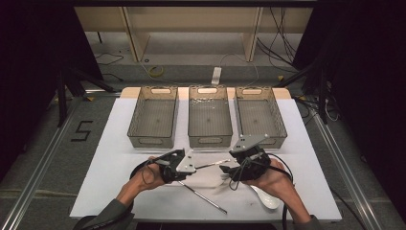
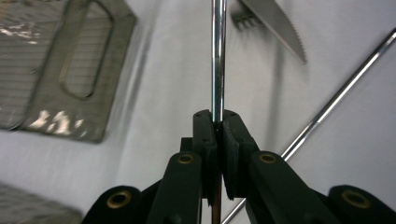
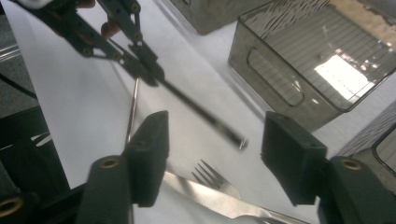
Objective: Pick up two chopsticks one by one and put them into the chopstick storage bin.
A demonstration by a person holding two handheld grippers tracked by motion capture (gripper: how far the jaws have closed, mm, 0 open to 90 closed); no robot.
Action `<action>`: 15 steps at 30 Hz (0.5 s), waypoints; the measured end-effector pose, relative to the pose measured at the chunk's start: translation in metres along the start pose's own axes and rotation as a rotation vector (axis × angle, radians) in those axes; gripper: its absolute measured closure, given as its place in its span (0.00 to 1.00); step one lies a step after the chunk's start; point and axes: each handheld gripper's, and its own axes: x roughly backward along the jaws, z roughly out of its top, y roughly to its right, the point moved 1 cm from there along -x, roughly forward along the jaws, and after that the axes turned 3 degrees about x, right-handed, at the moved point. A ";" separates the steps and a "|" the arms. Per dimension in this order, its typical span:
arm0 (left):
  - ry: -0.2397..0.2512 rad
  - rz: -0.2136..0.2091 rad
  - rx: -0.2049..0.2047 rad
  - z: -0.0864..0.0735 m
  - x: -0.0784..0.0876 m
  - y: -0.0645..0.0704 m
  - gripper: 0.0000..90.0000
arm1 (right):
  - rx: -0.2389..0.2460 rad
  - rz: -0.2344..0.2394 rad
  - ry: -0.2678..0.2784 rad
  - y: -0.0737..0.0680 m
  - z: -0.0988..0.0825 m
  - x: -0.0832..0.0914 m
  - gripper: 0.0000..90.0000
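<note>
Three mesh bins, left (image 1: 153, 117), middle (image 1: 209, 117) and right (image 1: 260, 116), stand side by side with nothing visible inside, so sorting appears barely begun. The left gripper (image 1: 184, 165) is clamped on a metal rod (image 2: 217, 56), lifted toward the right gripper (image 3: 212, 154), whose jaws stand apart. A second rod (image 1: 203, 196), knife (image 3: 219, 200), fork (image 3: 212, 179) and white spoon (image 1: 265, 197) lie on the table (image 1: 110, 158).
</note>
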 end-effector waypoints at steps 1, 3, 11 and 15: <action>0.000 0.000 0.000 0.000 0.000 0.000 0.95 | 0.001 0.000 0.007 -0.001 -0.001 0.000 0.43; 0.012 0.016 0.032 -0.002 0.005 -0.005 0.95 | -0.010 0.016 0.027 -0.004 -0.004 0.000 0.42; 0.079 0.037 0.227 -0.006 0.022 -0.021 0.95 | -0.085 0.042 0.184 -0.007 -0.025 -0.006 0.39; 0.100 0.045 0.349 -0.010 0.032 -0.031 0.95 | -0.146 0.038 0.221 -0.003 -0.041 -0.006 0.38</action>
